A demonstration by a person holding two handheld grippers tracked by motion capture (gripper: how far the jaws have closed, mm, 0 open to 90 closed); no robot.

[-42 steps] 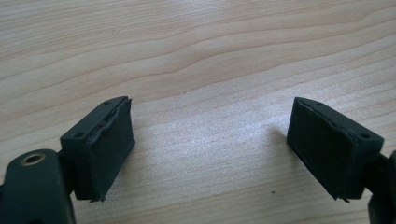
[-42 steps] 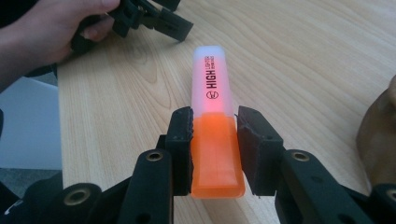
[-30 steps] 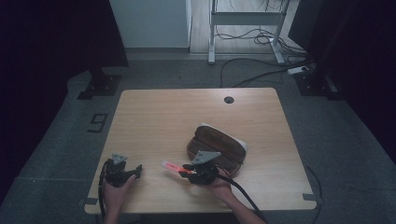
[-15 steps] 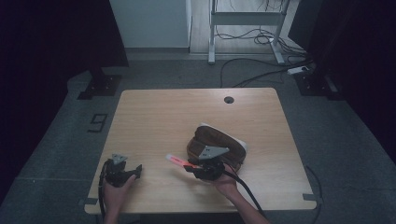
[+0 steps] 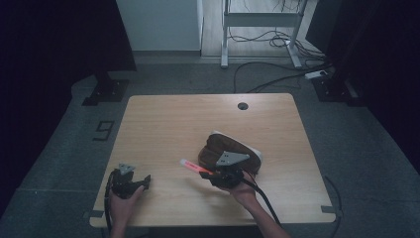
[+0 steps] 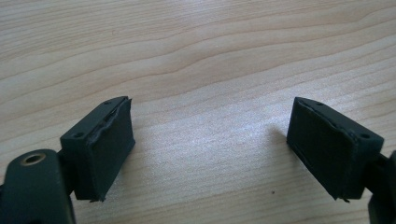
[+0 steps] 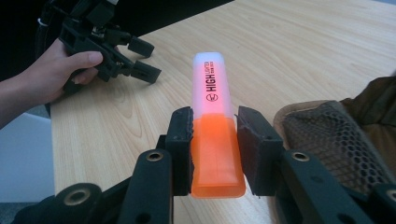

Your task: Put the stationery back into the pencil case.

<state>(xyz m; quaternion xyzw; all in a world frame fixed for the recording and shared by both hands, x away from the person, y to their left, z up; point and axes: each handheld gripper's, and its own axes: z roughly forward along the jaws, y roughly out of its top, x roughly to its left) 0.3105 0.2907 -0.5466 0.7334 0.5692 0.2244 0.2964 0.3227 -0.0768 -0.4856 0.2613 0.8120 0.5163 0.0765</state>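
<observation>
My right gripper (image 7: 214, 133) is shut on an orange highlighter (image 7: 212, 121) with a pale cap that points away from me; in the high view the highlighter (image 5: 194, 167) sticks out leftward from that gripper (image 5: 212, 174), just above the table. A brown pencil pouch (image 5: 228, 148) with a mesh side (image 7: 336, 140) lies right beside it. My left gripper (image 6: 212, 149) stands open over bare wood with nothing between its pads. In the high view it (image 5: 144, 179) rests near the front left corner, held by a hand.
The wooden table (image 5: 188, 124) has a round cable hole (image 5: 242, 106) near its far edge. A black cable (image 5: 262, 198) trails from the right gripper toward the front edge. The other hand with its gripper (image 7: 112, 51) appears far off in the right gripper view.
The right gripper with the highlighter has shifted slightly right and toward the pouch. The left gripper has stayed in place.
</observation>
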